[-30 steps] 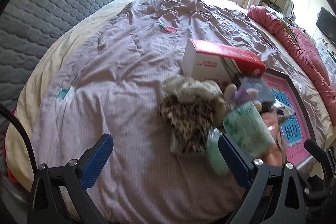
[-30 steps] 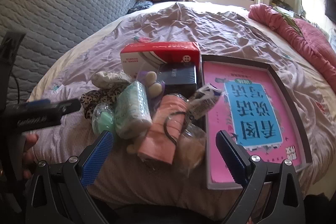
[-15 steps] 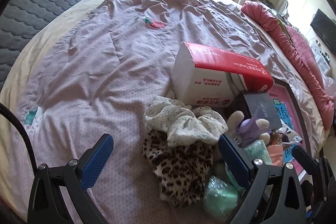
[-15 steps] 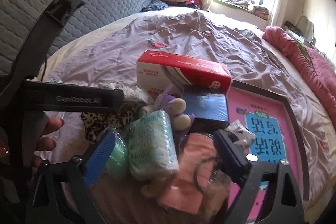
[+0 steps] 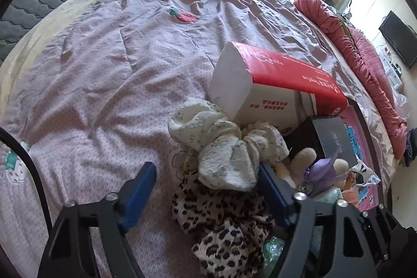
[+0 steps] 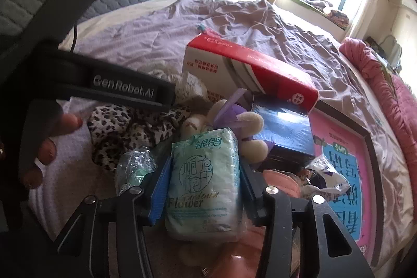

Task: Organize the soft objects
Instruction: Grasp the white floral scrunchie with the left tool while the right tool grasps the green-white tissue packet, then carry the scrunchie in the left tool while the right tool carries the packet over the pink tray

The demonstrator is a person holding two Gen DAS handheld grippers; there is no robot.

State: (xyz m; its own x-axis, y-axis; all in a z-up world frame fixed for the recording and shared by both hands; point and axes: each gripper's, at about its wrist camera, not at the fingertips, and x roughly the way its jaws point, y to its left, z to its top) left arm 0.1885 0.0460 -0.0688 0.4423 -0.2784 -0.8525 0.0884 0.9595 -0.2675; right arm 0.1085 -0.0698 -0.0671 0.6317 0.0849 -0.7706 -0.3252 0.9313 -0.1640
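Observation:
A pile of soft things lies on the bed. In the left wrist view my left gripper is open around a white floral scrunchie and a leopard-print cloth. In the right wrist view my right gripper has its blue pads pressed against both sides of a pale green tissue pack. A plush toy with a purple ribbon lies just behind the pack. The leopard-print cloth lies to its left, under the left gripper's body.
A red and white tissue box stands behind the pile. A dark box, a pink framed picture, a pink pouch and a clear green bag lie around it. Rumpled lilac bedspread extends left.
Both grippers have moved forward into the pile. The right jaws have closed in on the tissue pack. The left jaws have narrowed around the scrunchie and leopard cloth.

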